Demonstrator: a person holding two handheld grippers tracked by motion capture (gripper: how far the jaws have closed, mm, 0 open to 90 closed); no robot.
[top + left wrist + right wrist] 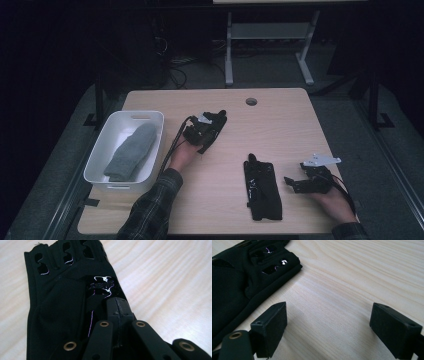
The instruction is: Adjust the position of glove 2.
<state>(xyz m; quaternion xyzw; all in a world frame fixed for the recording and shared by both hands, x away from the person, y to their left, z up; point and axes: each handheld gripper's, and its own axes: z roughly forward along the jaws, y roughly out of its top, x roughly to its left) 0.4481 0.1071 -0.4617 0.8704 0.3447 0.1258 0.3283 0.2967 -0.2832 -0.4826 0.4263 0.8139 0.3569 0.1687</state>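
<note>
A: On the desk [280, 125], just right of the white basket [155, 150], what is the left gripper [212, 127] doing?

B: Its jaws are pressed together on a black fingerless glove [62, 305]; the left gripper view has them clamped on the fabric, with the glove's finger holes pointing away.

A: And the basket itself?

B: A grey sock [131, 151] lies inside it.

A: Anything else near?

B: Well right of the basket, toward the desk's near edge, a second black glove [262, 190] lies flat.

A: The right gripper [295, 184]?

B: Just right of that glove, jaws wide apart over bare wood, nothing between them.
</note>
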